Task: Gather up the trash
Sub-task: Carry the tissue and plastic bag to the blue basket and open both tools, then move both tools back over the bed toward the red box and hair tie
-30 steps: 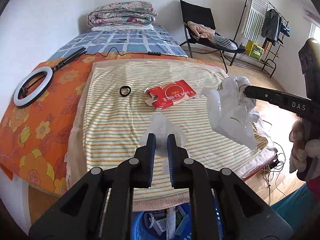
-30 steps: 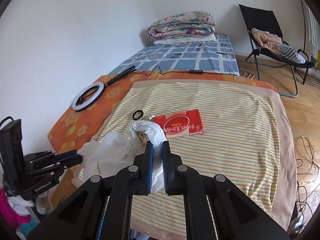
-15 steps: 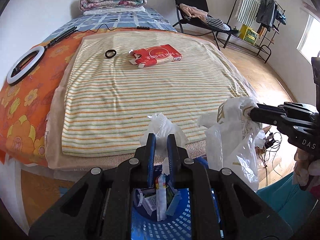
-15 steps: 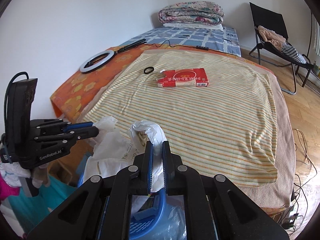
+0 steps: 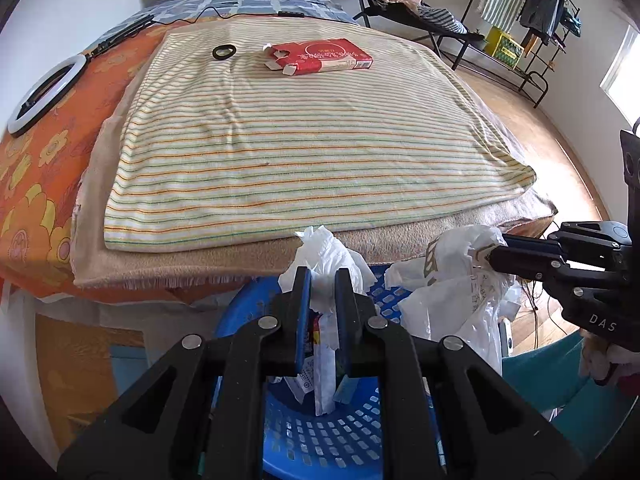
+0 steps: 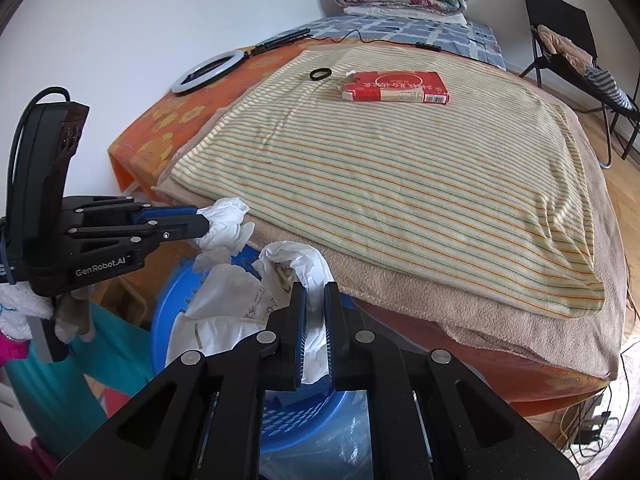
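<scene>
- Left tool [image 5: 322,280] I have clamped on a crumpled white tissue [image 5: 326,254], right above the blue basket [image 5: 320,436].
- Right tool [image 6: 315,292] I have pinched tight on a white plastic bag [image 6: 288,264], over the same basket's rim.
- Beyond the basket, a red box [image 5: 320,56] and a black ring [image 5: 224,52] lie on the bed's striped towel [image 5: 304,152].

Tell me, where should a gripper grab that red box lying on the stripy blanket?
Probably across its two long sides, coming straight down from above. The red box lies flat on the striped blanket, so its broad face points up and offers nothing to pinch. The narrow width between the long edges should fit between the fingers. I would stay near the middle, away from the torn-open flap end, which could crumple.
</scene>
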Available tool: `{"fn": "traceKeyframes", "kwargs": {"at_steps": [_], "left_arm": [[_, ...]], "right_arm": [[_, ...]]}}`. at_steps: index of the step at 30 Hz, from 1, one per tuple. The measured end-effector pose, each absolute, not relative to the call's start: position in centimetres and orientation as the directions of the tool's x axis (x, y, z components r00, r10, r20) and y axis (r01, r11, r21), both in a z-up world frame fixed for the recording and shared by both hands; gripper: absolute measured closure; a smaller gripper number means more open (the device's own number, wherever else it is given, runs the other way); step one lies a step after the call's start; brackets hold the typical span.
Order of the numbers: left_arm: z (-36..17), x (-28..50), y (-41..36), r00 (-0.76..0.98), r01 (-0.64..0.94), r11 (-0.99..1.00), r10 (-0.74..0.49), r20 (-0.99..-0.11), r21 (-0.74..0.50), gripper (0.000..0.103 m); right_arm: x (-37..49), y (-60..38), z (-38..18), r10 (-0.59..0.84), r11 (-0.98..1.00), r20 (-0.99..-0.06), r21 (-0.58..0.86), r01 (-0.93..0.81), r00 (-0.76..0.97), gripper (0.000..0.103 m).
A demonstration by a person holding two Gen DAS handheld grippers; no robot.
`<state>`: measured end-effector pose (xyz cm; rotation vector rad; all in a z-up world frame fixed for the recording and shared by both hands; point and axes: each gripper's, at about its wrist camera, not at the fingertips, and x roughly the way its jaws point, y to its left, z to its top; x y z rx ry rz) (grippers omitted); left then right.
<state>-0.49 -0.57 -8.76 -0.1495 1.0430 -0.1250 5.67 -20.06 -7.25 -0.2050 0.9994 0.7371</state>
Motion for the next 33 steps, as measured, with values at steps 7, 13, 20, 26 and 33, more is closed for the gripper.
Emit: {"fn": "traceKeyframes", "kwargs": {"at_steps": [7,13,20,26,33], "left_arm": [[-10.6,-0.6,-1.3,0.438,0.051,0.981,-0.19,-0.879,-0.186,0.092],[-12.0,-0.5,-2.1,0.384,0.065,0.979,-0.201,-0.901,-0.191,0.09],[-12.6,-0.4,-2.3,0.369,0.066,0.98,-0.198,-0.908,-0.187,0.089],[-12.6,-0.3,-2.1,0.369,0.056,0.98,-0.196,-0.909,-0.189,0.088],[-12.3,-0.2,-1.5,0.388,0.036,0.98,-0.192,-0.901,-0.194,0.064]], "right_arm": [[4.8,-19.4,-10.0,0.46,0.724,-0.854,0.201,-0.66,0.244,0.095],[4.5,-19.1,-11.0,0.453,0.716,-0.867,0.214,-0.665,0.209,0.089],[4.8,-19.6,-11.2,0.46,0.726,-0.865,0.237,-0.646,0.199,0.065],[4.8,-19.4,-11.2,0.447,0.733,-0.87,0.223,-0.643,0.208,0.06],[4.9,-19.4,-10.9,0.436,0.74,-0.869,0.199,-0.643,0.234,0.042]]}}
